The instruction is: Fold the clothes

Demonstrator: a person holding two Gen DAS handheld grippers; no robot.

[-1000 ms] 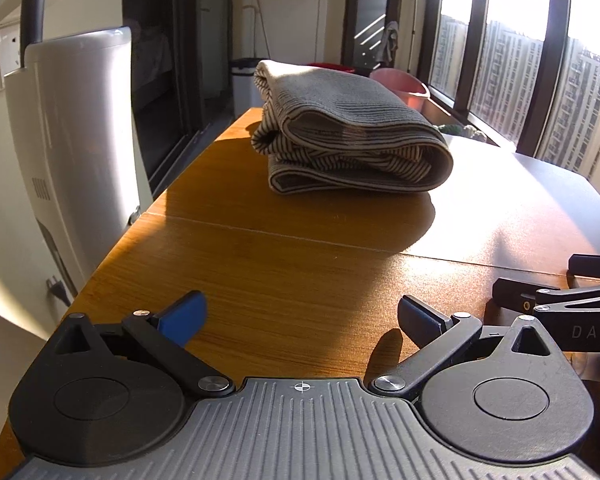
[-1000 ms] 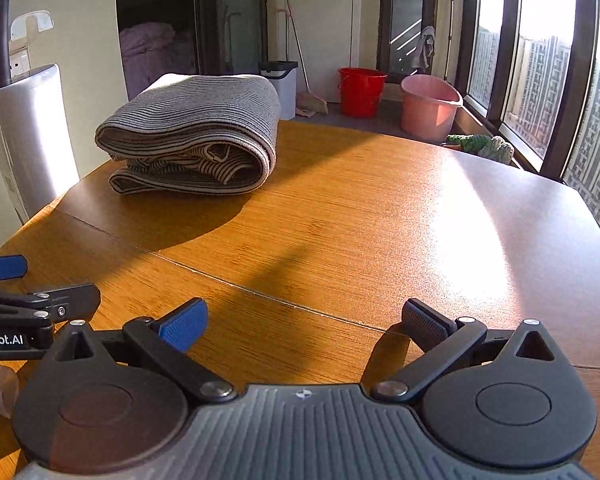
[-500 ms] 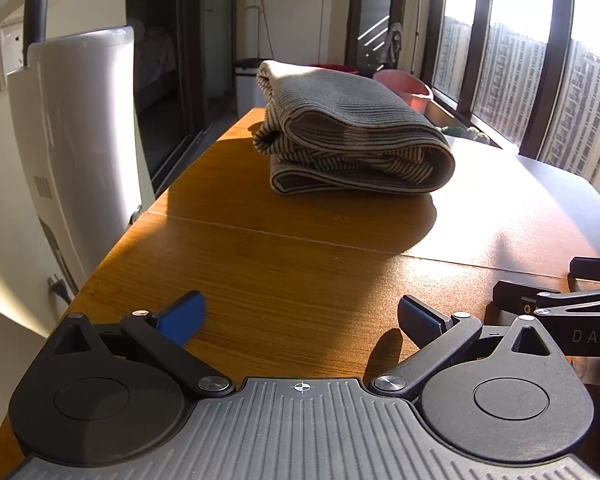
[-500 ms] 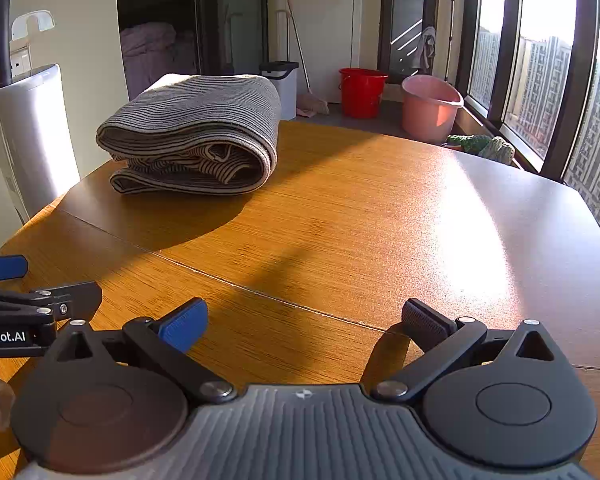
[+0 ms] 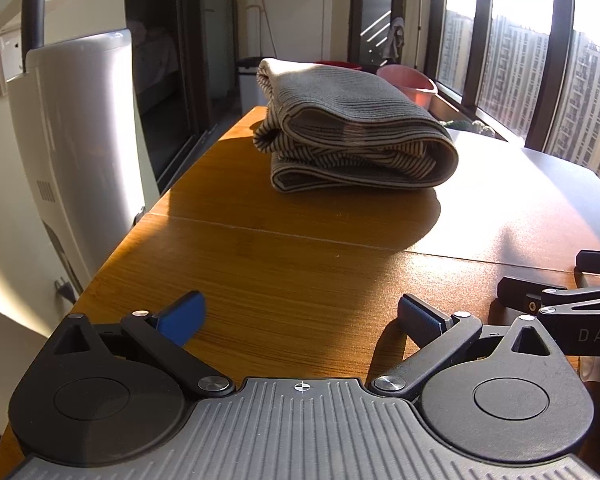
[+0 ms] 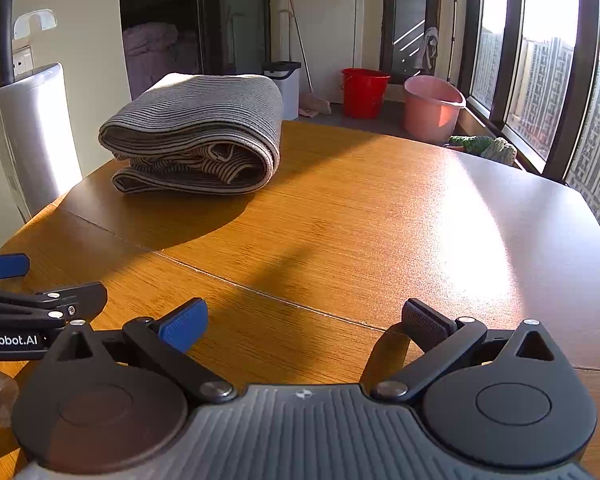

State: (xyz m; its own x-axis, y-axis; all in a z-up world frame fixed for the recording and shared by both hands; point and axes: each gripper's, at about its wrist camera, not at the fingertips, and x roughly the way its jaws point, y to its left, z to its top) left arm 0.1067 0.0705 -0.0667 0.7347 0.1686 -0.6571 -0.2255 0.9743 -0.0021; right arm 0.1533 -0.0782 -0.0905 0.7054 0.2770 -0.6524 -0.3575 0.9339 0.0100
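A: Where's the shirt (image 5: 356,140) from your grippers?

B: Far end of the table (image 6: 380,220), folded, long axis crosswise. Left gripper (image 5: 300,316) and right gripper (image 6: 304,316) both gape empty, well short; left's nearer, I'd guess.

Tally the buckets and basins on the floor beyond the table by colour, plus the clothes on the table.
Red bucket: 1
Pink basin: 1
Folded striped garment on the wooden table: 1
Total: 3
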